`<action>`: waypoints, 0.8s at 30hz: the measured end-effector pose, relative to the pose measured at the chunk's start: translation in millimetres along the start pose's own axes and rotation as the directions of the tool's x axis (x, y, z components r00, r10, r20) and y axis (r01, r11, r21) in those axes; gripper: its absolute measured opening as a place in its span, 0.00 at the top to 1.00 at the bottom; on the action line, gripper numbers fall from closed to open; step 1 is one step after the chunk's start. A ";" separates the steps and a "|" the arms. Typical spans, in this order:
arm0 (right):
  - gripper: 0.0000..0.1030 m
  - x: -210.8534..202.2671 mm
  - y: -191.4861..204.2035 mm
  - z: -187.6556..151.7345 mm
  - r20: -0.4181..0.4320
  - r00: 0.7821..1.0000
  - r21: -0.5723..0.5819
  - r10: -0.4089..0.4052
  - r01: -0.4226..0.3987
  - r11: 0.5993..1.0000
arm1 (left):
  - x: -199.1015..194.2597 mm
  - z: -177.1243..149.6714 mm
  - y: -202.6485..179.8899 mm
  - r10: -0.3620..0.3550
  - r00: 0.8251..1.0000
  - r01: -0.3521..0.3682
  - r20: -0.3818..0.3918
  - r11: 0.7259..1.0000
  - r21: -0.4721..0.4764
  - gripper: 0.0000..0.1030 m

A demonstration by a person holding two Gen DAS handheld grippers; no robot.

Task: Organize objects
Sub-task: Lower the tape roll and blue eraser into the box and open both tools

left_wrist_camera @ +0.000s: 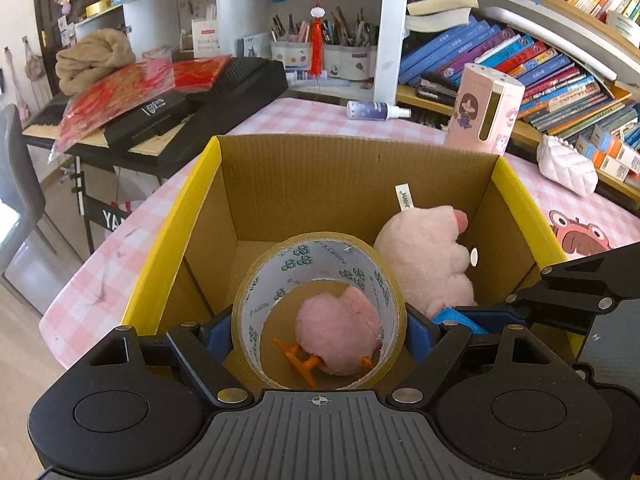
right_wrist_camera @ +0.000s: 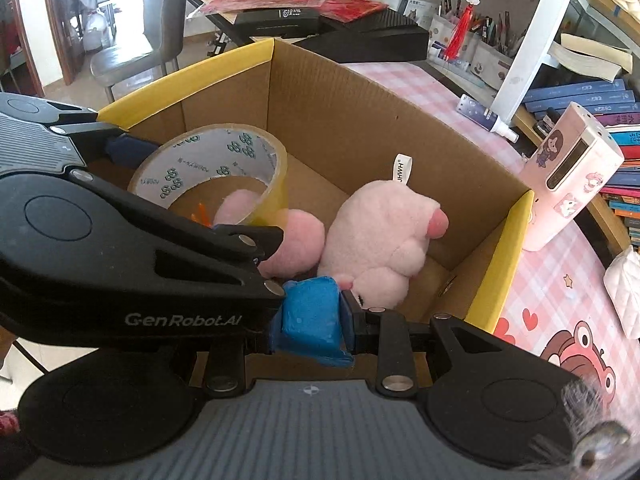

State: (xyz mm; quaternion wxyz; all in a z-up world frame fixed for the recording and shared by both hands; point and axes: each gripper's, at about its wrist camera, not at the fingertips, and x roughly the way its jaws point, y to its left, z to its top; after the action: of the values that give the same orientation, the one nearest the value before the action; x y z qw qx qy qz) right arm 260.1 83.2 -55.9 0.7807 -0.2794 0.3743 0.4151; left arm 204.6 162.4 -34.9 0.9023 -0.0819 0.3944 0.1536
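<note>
The left gripper (left_wrist_camera: 319,334) is clamping the tape (left_wrist_camera: 320,308) between its blue pads, holding it over the open box (left_wrist_camera: 352,184). The right gripper (right_wrist_camera: 316,320), beside it at the near rim, is sitting pinched together, holding nothing. Two pink plushes (right_wrist_camera: 376,236) and an orange clip (left_wrist_camera: 298,358) are lying below in the box, on the checkered table (left_wrist_camera: 304,116).

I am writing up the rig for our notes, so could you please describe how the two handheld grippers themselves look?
Both are matte black with ribbed grey top plates, round black pivot caps and silver rivets. The left gripper has blue pads on its fingers. The right gripper has the same blue pads. White "GenRobot.AI" lettering marks the left one's side. No cables or sleeves show.
</note>
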 end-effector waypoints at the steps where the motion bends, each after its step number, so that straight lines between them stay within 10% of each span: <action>1: 0.73 -0.9 0.2 -0.4 0.006 1.000 0.001 -0.003 0.003 1.000 | -1.2 -0.2 0.3 -0.001 1.000 0.001 0.002 1.000 -0.003 0.19; 14: 0.60 -32.8 3.2 -7.6 0.130 0.988 0.120 -0.084 0.068 0.990 | -56.4 -3.2 8.9 -0.011 0.981 0.016 0.195 0.999 -0.028 0.17; 24: 0.49 -76.4 18.7 -27.7 0.241 0.940 0.241 -0.242 0.184 0.953 | -93.7 -20.3 23.5 -0.006 0.961 0.026 0.277 0.997 -0.067 0.16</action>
State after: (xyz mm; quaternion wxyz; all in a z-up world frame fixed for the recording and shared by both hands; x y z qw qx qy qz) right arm 205.6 38.2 -11.5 0.8901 -0.1739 0.2755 0.3188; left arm 122.6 159.2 19.8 0.9464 -0.0942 0.2581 0.1700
